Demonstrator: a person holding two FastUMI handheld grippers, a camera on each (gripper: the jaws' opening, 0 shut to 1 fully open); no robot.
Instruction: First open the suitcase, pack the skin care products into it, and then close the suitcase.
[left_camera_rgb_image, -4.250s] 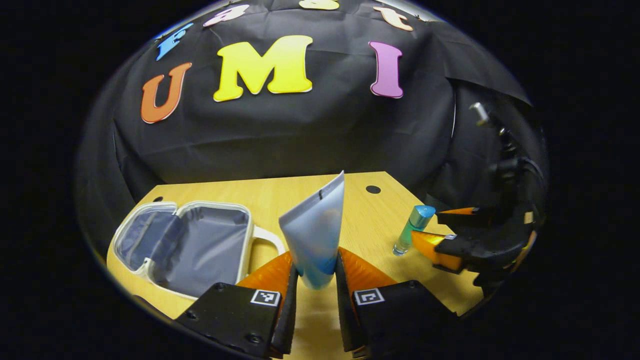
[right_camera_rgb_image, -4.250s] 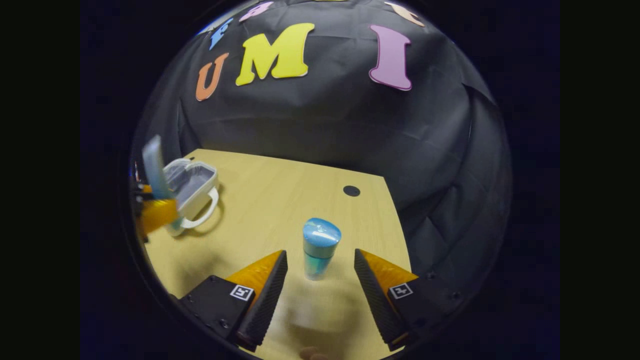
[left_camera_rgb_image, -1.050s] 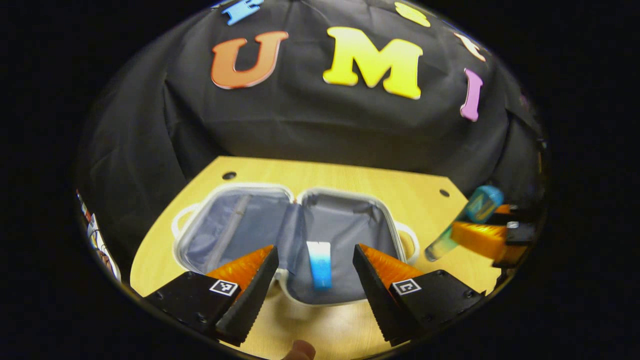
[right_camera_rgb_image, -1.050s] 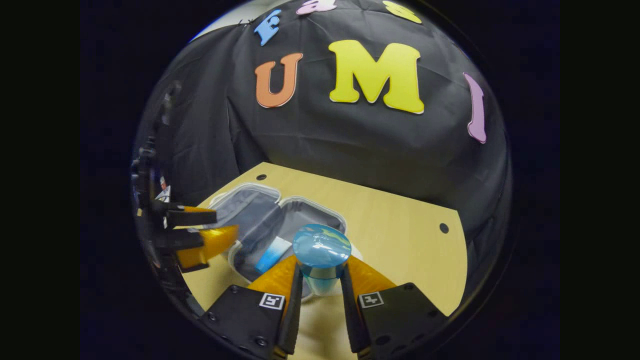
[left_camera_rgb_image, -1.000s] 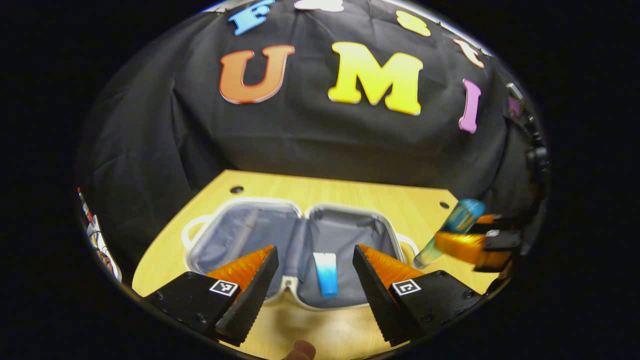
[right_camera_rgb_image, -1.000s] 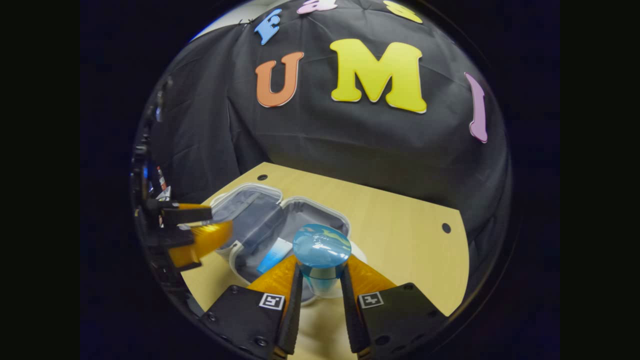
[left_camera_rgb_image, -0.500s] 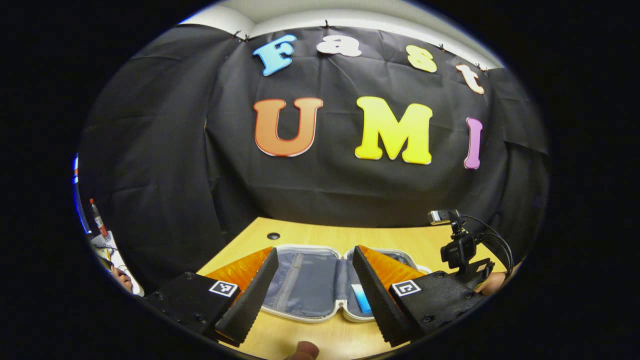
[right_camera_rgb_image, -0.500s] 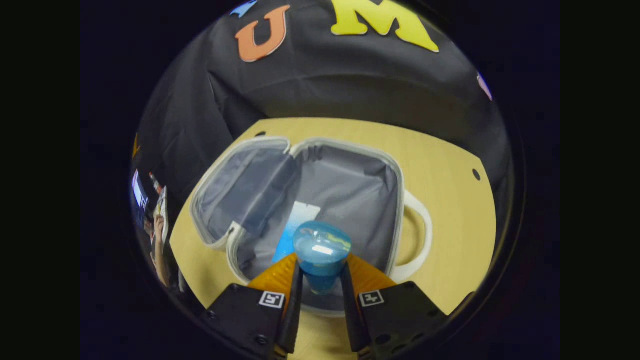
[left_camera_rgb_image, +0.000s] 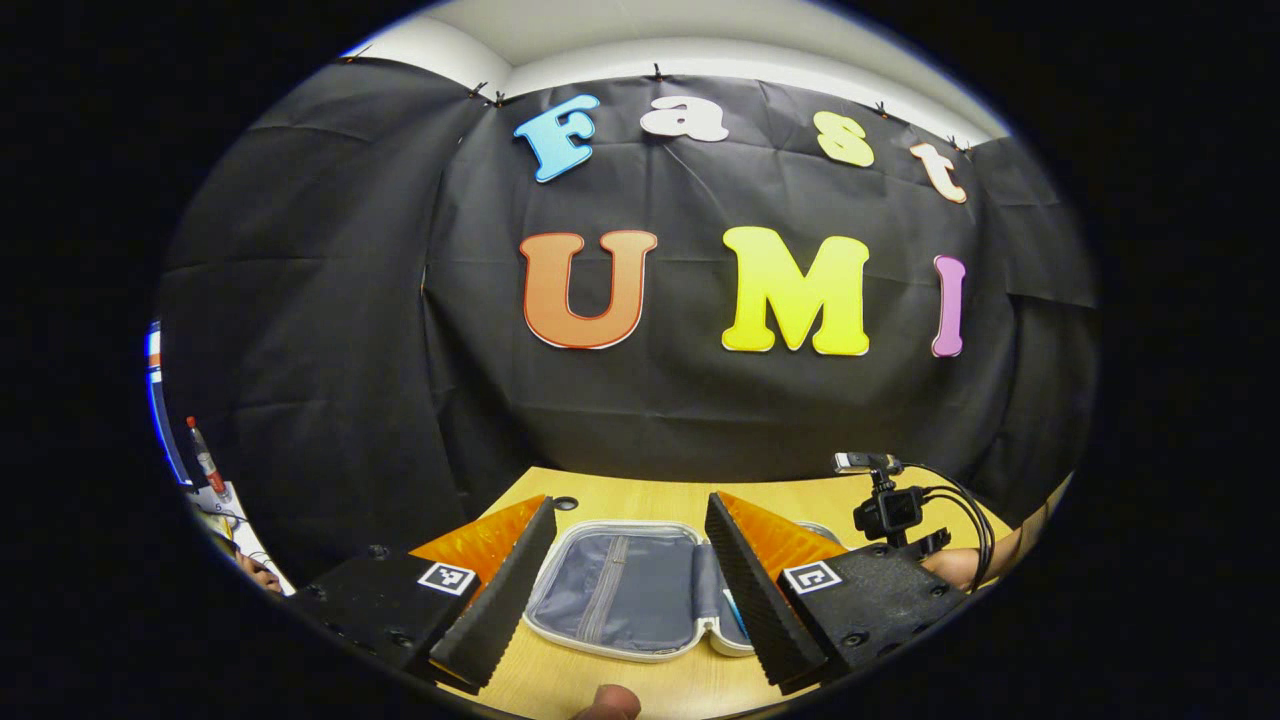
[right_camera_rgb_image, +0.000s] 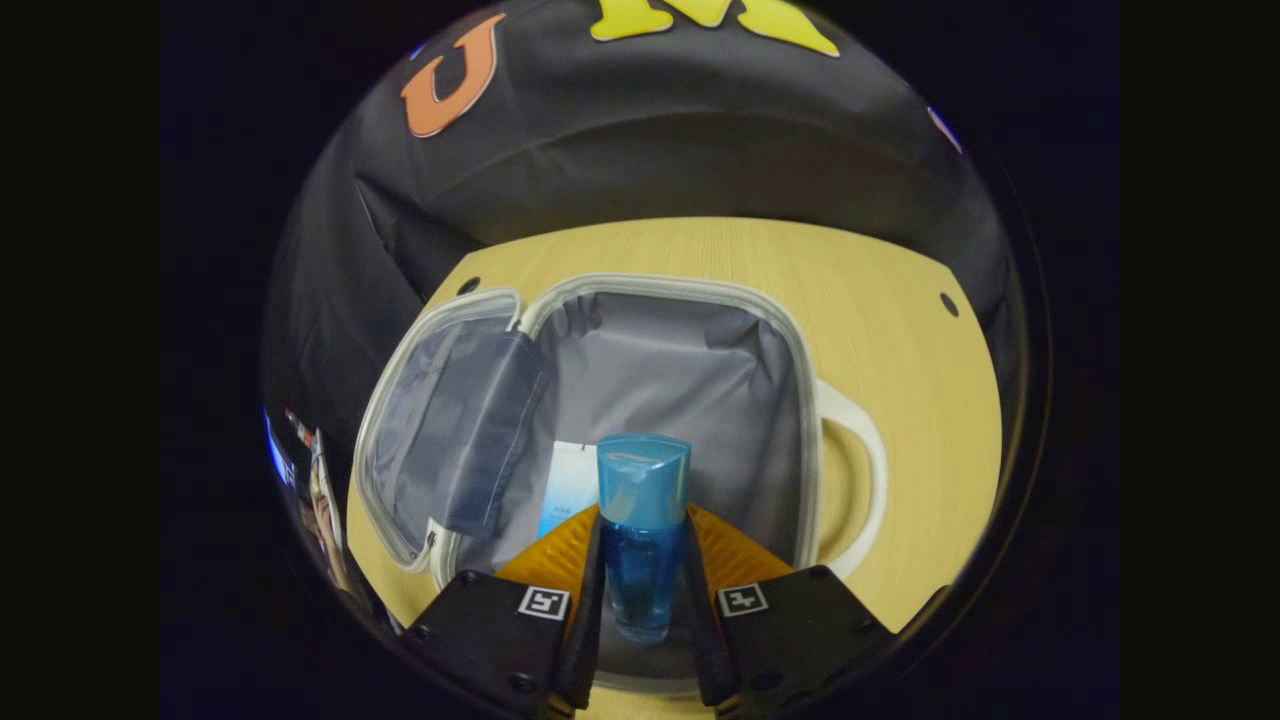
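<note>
The small white suitcase (right_camera_rgb_image: 660, 284) lies open flat on the wooden table (right_camera_rgb_image: 900, 330), grey lining up. A white and blue tube (right_camera_rgb_image: 567, 488) lies in its right half. My right gripper (right_camera_rgb_image: 642, 520) is shut on a blue capped bottle (right_camera_rgb_image: 640, 545), held low over that same half, just right of the tube. In the left gripper view, my left gripper (left_camera_rgb_image: 628, 505) stands open and holds nothing, back from the suitcase (left_camera_rgb_image: 610, 590); its right finger hides most of the tube (left_camera_rgb_image: 733, 608). The right gripper's camera rig (left_camera_rgb_image: 890, 508) and the hand (left_camera_rgb_image: 960, 565) holding it show at the right.
The suitcase's white handle (right_camera_rgb_image: 862, 470) sticks out to the right over bare table. Cable holes (right_camera_rgb_image: 948, 303) sit near the table's far corners. The black cloth wall stands close behind. A person's arm (right_camera_rgb_image: 325, 520) and clutter (left_camera_rgb_image: 205, 470) lie past the left edge.
My right gripper carried the bottle over the suitcase and tipped it down low inside the right half. My left gripper, open after leaving the tube inside, drew back and tilted up.
</note>
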